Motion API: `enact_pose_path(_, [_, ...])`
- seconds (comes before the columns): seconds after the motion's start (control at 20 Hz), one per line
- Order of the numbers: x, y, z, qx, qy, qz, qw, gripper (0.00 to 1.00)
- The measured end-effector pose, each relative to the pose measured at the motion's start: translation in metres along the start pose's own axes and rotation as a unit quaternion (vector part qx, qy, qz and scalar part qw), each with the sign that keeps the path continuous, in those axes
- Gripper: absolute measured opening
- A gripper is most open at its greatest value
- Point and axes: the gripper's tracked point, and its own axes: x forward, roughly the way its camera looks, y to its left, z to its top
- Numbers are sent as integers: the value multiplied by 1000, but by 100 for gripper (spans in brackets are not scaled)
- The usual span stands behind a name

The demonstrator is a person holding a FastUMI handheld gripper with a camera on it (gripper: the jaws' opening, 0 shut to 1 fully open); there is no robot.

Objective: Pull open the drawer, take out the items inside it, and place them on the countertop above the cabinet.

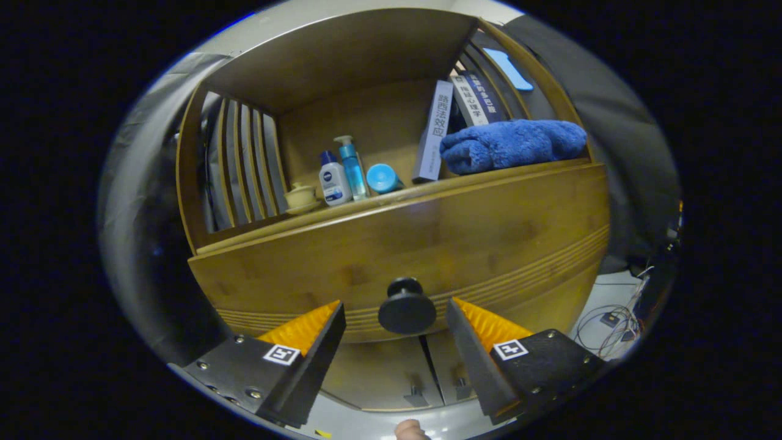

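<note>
The wooden drawer front (427, 256) curves across the cabinet, just under the countertop edge (391, 205). Its round black knob (406, 308) sits between my two fingers, close to their tips, and neither finger touches it. My gripper (396, 305) is open around the knob. I see no gap at the drawer's top edge, and its inside is hidden. On the countertop lie a folded blue towel (510, 145), some leaning books (435, 131), two bottles (342, 174), a blue cap-like cylinder (382, 178) and a small cream cup (300, 197).
A slatted side panel (244, 165) closes the shelf on the left, with a wooden roof above. Two lower cabinet doors (421, 373) with small handles sit beneath the drawer. Cables (614, 324) lie on the floor to the right. A person's fingertip (409, 430) shows below the fingers.
</note>
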Motion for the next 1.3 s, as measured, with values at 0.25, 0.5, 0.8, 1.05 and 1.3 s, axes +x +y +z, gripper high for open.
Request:
enact_pose_path(0.25, [-59, -16, -43, -1, 59, -22, 998, 99])
enact_pose_path(0.5, [-110, -26, -48, -56, 88, -24, 994, 99])
enact_pose_path(0.8, [-130, -29, -16, -92, 73, -20, 993, 99])
enact_pose_path(1.05, [-148, -17, 46, -50, 32, -17, 998, 99])
enact_pose_path(1.3, [-179, -21, 117, -24, -22, -23, 999, 99])
